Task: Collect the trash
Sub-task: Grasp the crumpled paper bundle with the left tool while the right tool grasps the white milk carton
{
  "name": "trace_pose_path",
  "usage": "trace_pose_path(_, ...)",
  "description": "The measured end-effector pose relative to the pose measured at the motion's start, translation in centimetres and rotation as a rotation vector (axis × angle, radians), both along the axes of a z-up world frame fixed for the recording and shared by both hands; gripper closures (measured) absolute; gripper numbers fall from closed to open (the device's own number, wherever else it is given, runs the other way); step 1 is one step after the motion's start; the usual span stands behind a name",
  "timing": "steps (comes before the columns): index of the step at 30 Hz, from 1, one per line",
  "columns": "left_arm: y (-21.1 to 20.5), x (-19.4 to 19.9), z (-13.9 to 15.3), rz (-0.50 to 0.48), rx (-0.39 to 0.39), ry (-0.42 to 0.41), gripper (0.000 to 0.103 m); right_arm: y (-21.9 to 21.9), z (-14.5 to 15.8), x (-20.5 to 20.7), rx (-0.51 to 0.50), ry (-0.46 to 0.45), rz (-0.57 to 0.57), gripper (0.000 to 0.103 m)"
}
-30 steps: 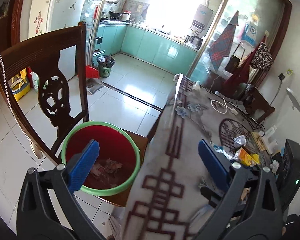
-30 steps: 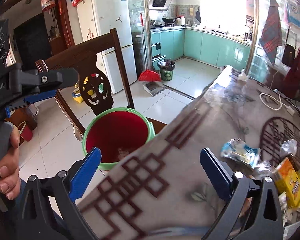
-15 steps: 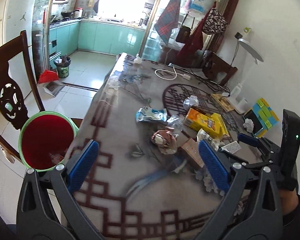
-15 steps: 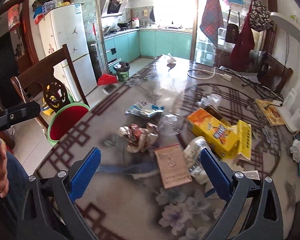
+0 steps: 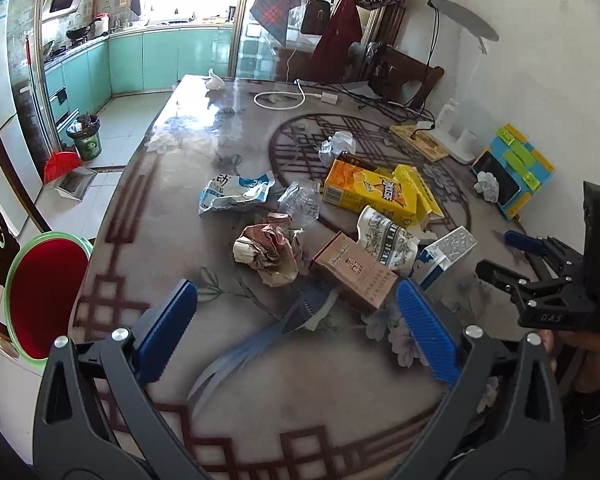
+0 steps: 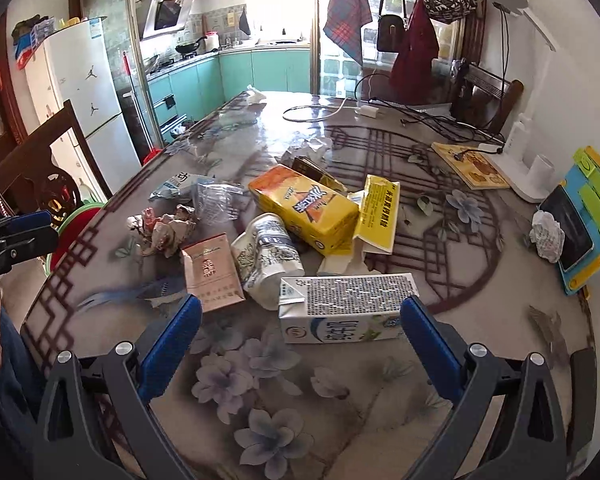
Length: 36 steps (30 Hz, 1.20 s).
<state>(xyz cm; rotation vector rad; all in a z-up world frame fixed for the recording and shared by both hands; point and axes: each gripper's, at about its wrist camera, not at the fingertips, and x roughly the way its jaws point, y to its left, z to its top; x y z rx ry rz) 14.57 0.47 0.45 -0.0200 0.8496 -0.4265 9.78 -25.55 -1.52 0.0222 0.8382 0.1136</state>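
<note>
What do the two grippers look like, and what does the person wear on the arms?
Both the left gripper and the right gripper have black angular frames with silver bolts and two ribbed blue pads. In the left view, the right gripper carries white lettering and an upright black block with a small green light. No cables show on them. A dark sleeve covers the right wrist; dark blue cloth shows at the left.

Both the left claw (image 5: 296, 332) and right claw (image 6: 300, 344) hang spread wide, empty.
</note>
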Motion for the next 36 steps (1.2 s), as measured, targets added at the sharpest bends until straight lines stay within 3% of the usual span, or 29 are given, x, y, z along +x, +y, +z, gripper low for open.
trace_pose_path(6, -2.2, 2.4, -1.9, -0.011, 0.142, 0.055, 0.005, -2.6, -0.9, 0.4, 0.084, 0.031, -0.071, 0.007)
trace_pose_path(17, -3.0, 8.2, -5.9, 0.018, 0.161, 0.199, 0.005, -4.6, -1.2, 0.8, 0.133, 0.041, -0.122, 0.007)
trace_pose_path(23, -3.9, 9.9, -7.7, 0.056, 0.22, 0.146, 0.005, -4.6, -1.6, 1.2, 0.135, 0.05, -0.127, 0.007)
trace_pose_path(31, -3.5, 11.6, -9.2, 0.065, 0.215, 0.203, 0.005, -4.6, -2.7, 2.0, 0.134, 0.078, -0.133, 0.007)
trace_pose_path(36, -3.5, 12.1, -10.0, 0.069, 0.228, 0.217, 0.031, -4.3, -3.2, 2.5, 0.13, 0.092, -0.133, 0.007)
